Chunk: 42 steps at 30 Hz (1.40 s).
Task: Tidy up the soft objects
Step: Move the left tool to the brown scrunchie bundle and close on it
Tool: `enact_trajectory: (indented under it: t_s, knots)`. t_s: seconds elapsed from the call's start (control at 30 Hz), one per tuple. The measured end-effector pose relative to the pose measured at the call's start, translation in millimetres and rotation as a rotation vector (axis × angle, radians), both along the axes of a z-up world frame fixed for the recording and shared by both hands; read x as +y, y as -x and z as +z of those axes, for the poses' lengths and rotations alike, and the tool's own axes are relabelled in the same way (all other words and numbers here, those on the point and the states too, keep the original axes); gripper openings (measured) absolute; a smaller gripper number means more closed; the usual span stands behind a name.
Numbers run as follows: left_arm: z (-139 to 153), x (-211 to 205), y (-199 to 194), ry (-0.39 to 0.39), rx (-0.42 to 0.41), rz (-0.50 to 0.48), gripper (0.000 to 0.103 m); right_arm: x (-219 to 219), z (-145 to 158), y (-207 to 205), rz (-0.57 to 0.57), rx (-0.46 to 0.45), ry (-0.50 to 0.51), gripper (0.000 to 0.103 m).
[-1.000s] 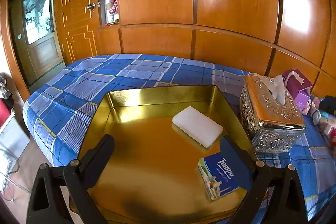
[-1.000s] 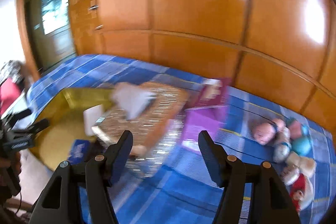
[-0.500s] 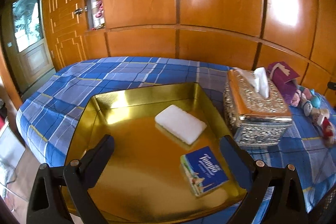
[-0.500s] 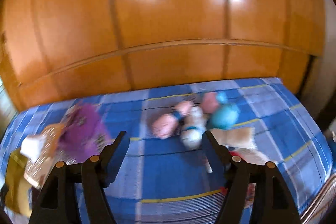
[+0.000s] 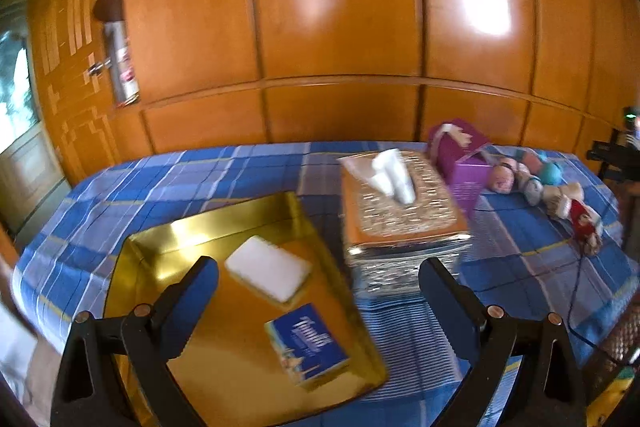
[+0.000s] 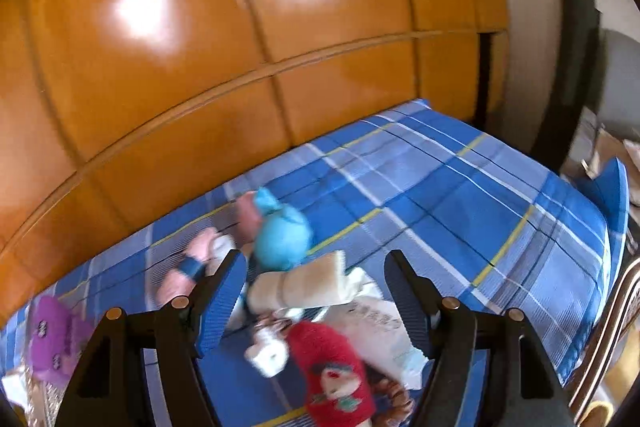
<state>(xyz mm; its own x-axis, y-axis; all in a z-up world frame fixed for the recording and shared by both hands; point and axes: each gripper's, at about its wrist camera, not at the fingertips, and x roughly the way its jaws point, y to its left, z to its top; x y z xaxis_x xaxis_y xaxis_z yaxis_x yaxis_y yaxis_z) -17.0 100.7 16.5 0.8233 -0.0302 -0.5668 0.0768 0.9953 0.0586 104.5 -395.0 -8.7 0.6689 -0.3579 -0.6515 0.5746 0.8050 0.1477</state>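
Glossy orange wood panelling [image 5: 340,27] backs a bed [image 5: 180,179] covered with a blue plaid sheet, on which all the things lie. Left wrist view: the left claw [image 5: 320,287] stands open with nothing between its dark fingers, held above the near right edge of a shallow gold tray [image 5: 160,239]. Inside the tray lie a white rectangular pad [image 5: 268,273], toward the far side, and a blue tissue packet [image 5: 306,345], nearer and to the right; the two are apart. Just right of the tray stands an ornate silver tissue box [image 5: 400,223] with white tissue rising from its top, and beyond it a purple box [image 5: 460,155]. Further right, a row of soft toys [image 5: 548,187] lies on the sheet, well apart from the tray. Right wrist view, blurred: the right claw [image 6: 316,295] is open, its jaws having just been widening, and hangs over the heap of soft toys without gripping any. Between and beneath its fingers show a turquoise plush [image 6: 282,235], a cream roll [image 6: 300,287], a red plush [image 6: 332,375] and a white cloth piece [image 6: 376,327]; a pink toy [image 6: 188,267] lies to the left.
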Motion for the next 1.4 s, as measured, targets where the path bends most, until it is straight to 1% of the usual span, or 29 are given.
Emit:
enact_trajectory:
  t_s: [0.1,0.13,0.2,0.27,0.33,0.37,0.47,0.5,0.57,0.67,0.77,0.83,0.9,0.97,1.07,1.2,1.4]
  knots:
    - [7,-23,0,-0.028,-0.016,-0.069,0.101,-15,-12,4,-0.051,0.009,-0.059,0.072]
    - [9,-28,-1,-0.034,-0.02,-0.084,0.101,-22,-13,7,-0.063,-0.014,-0.101,0.072]
    - [15,-46,-4,-0.034,-0.025,-0.149,0.099,-30,-11,14,-0.093,-0.048,-0.129,0.072]
    - [19,-59,-8,-0.034,-0.027,-0.189,0.099,-39,-13,20,-0.111,-0.076,-0.178,0.072]
    - [23,-80,-13,-0.043,-0.026,-0.254,0.098,-47,-17,26,-0.132,-0.095,-0.234,0.072]
    - [24,-87,-15,-0.048,-0.028,-0.271,0.095,-50,-18,29,-0.143,-0.107,-0.259,0.072]
    - [28,-114,-24,-0.055,-0.014,-0.358,0.083,-58,-21,34,-0.167,-0.126,-0.313,0.073]
    - [28,-123,-28,-0.054,-0.003,-0.384,0.082,-60,-23,36,-0.173,-0.127,-0.332,0.072]
    - [26,-143,-39,-0.045,0.024,-0.44,0.08,-64,-25,38,-0.182,-0.134,-0.36,0.072]
    - [20,-172,-59,-0.046,0.074,-0.499,0.072,-70,-31,40,-0.192,-0.139,-0.412,0.072]
    - [11,-202,-79,-0.017,0.14,-0.555,0.065,-73,-39,39,-0.188,-0.131,-0.471,0.072]
    - [1,-224,-93,-0.004,0.191,-0.586,0.058,-74,-42,38,-0.181,-0.128,-0.492,0.072]
    - [-12,-246,-107,0.027,0.254,-0.619,0.046,-73,-42,38,-0.171,-0.129,-0.499,0.072]
    - [-24,-265,-118,0.056,0.315,-0.644,0.039,-72,-43,36,-0.157,-0.128,-0.506,0.072]
    - [-39,-294,-137,0.121,0.39,-0.658,0.038,-70,-44,34,-0.139,-0.134,-0.523,0.073]
    - [-50,-340,-155,0.138,0.43,-0.681,0.038,-71,-45,36,-0.134,-0.152,-0.548,0.073]
    - [-66,-392,-178,0.178,0.488,-0.693,0.038,-71,-48,31,-0.106,-0.152,-0.591,0.073]
